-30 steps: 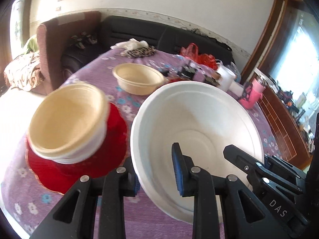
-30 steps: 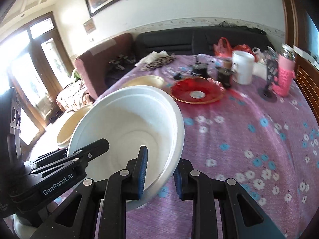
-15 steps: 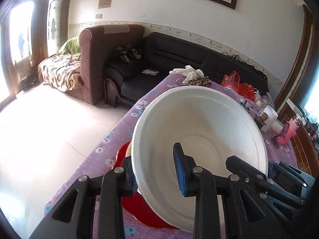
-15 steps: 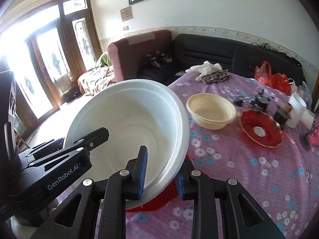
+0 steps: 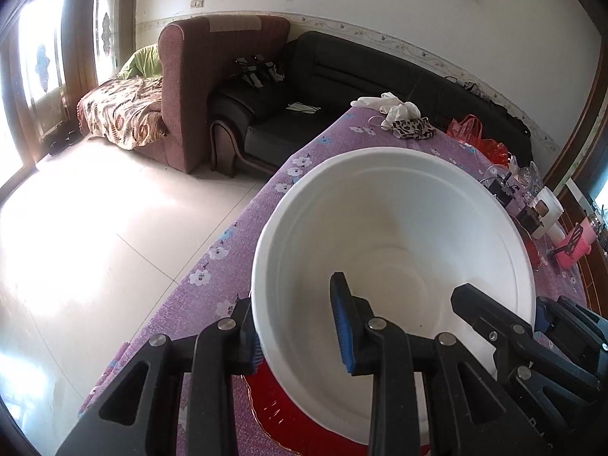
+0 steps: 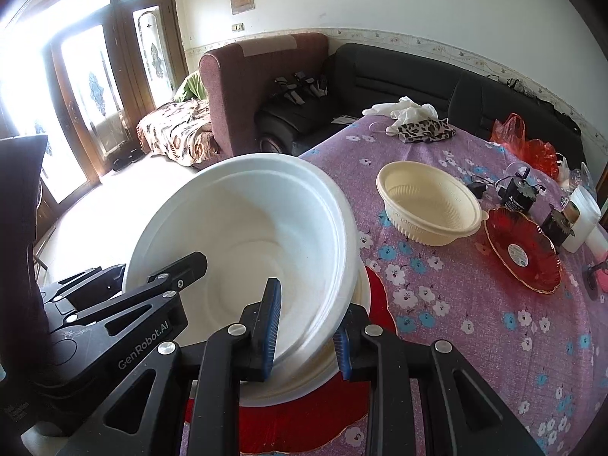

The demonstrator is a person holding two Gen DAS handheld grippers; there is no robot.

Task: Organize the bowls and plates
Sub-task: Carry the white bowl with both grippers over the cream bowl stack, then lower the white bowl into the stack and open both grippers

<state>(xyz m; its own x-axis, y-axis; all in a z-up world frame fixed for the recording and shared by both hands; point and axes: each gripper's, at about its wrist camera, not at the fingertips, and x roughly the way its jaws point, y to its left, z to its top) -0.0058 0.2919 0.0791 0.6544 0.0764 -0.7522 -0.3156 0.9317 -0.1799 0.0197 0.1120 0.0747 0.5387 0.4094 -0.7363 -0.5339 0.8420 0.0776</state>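
Two grippers clamp opposite rims of the wide white foam bowl: left gripper and right gripper, each shut on its thin, smooth wall. It hangs tilted just above a stack of bowls on a glossy scalloped red plate. Uneven release could tip that stack. Beyond the plate sits a ribbed cream bowl.

White bowl, cream bowl, red plates, purple flowered tablecloth
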